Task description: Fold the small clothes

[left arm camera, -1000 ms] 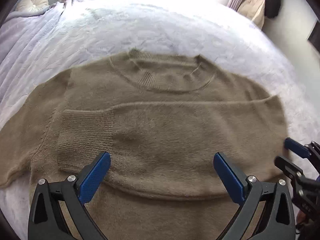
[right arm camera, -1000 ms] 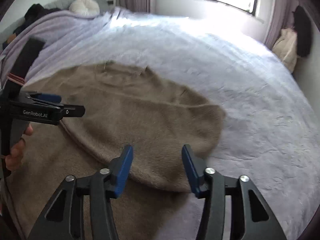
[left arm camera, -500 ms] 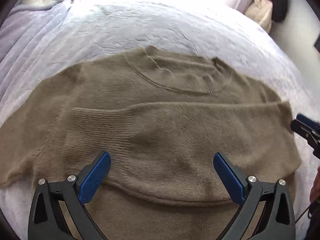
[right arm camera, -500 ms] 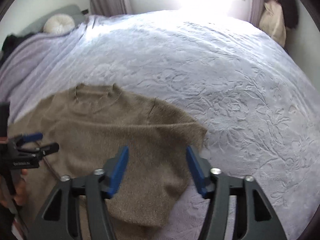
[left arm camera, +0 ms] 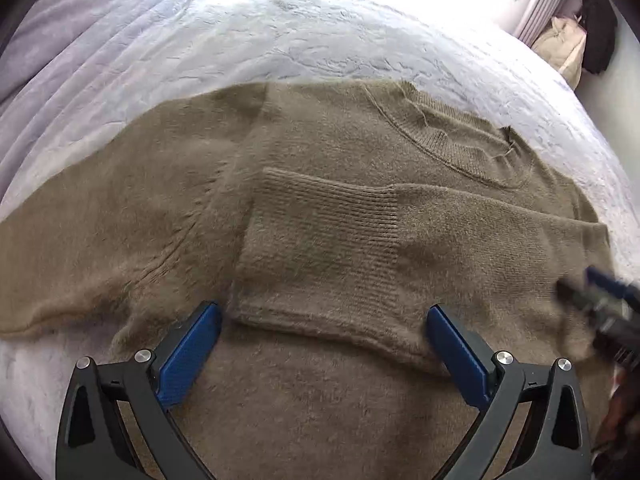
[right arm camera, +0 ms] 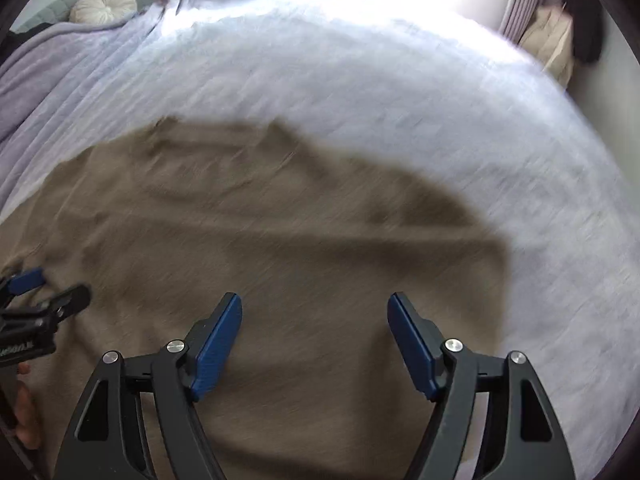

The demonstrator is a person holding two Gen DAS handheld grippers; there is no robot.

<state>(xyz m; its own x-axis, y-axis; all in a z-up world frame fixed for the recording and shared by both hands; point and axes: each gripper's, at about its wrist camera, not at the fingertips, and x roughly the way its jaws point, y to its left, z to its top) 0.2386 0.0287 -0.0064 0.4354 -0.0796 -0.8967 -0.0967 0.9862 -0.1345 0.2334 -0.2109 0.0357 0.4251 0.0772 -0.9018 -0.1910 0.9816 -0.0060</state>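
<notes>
A brown knit sweater (left arm camera: 320, 168) lies flat on the bed, neck towards the far side. Its right sleeve (left arm camera: 400, 256) is folded across the chest, ribbed cuff (left arm camera: 320, 248) near the middle. Its left sleeve (left arm camera: 80, 240) stretches out to the left. My left gripper (left arm camera: 324, 344) is open and empty, just above the sweater below the folded cuff. My right gripper (right arm camera: 314, 336) is open and empty over the sweater's right side (right arm camera: 280, 240); that view is blurred. The right gripper also shows at the right edge of the left wrist view (left arm camera: 600, 300).
The bed carries a white embossed bedspread (left arm camera: 360, 32) and a lilac blanket (left arm camera: 80, 40) on the left. A round cushion (right arm camera: 104, 4) lies at the headboard. A beige bag (left arm camera: 560, 44) and dark clothing (left arm camera: 598, 32) stand by the wall at right.
My left gripper has shifted left, so the cuff sits between its fingers. My right gripper has moved back over the sweater's right side and opened wider.
</notes>
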